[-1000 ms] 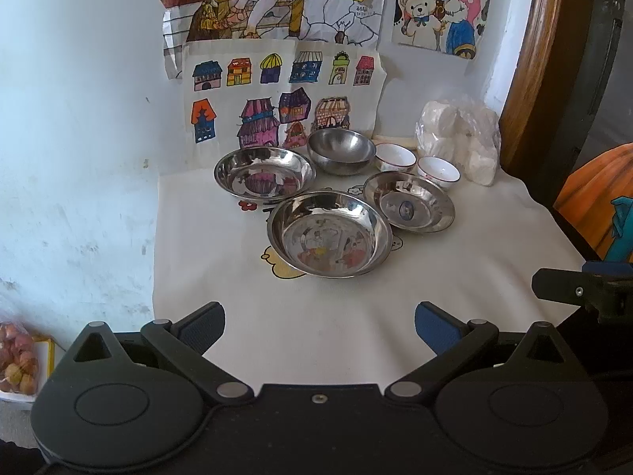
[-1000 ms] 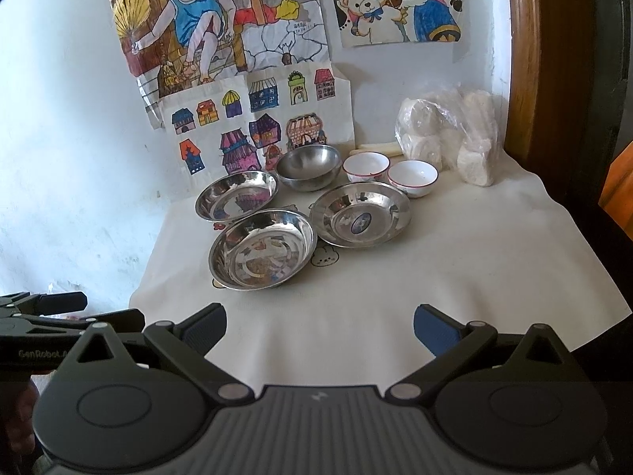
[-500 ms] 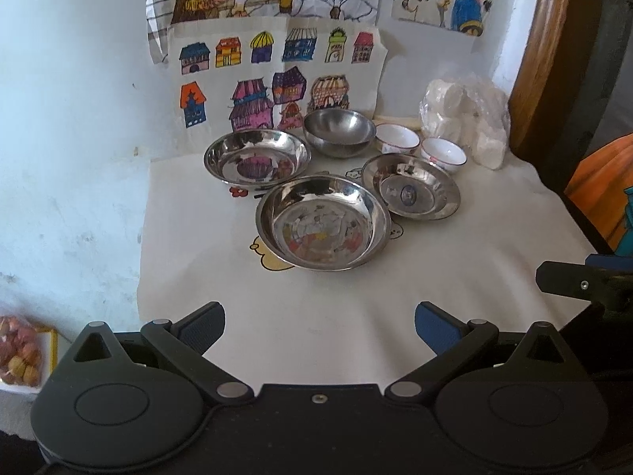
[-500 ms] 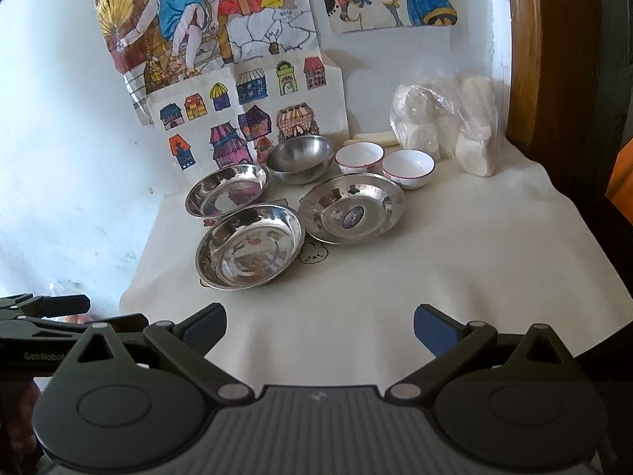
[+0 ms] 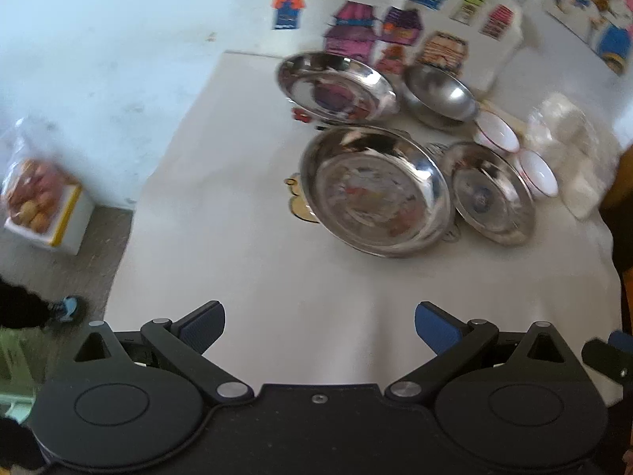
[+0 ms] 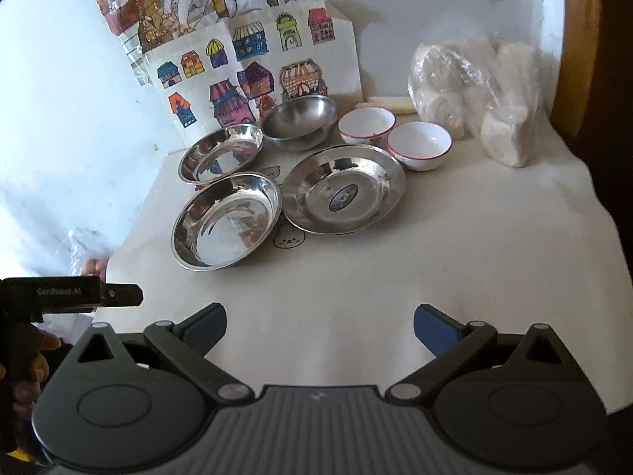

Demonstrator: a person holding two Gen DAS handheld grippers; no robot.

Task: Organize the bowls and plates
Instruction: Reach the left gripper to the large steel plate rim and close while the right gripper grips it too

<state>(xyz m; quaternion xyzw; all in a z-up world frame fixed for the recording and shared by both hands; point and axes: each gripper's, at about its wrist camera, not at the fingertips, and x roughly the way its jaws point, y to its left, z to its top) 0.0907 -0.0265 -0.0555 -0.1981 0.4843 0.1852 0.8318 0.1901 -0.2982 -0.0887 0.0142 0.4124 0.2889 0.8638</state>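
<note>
Glossy steel plates [image 6: 343, 195], glazed white bowls [image 6: 419, 145], matt cloth-covered table [image 6: 455, 261], crinkled plastic bag [image 6: 470, 91]

— What colours are shown on the dishes?
— Three plates [image 6: 343, 194] and one bowl [image 6: 299, 120] are seen in shiny silver steel; two small bowls [image 6: 419, 144] are white, rimmed red.
— And the cloth?
— The tablecloth [image 6: 455, 245] is cream.

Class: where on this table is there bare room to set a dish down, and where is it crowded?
Bare cloth lies between the tongs and the nearest steel dish, and right of the stickered plate. Crowded: the back, around the steel bowl, white bowls and plastic bag.
</note>
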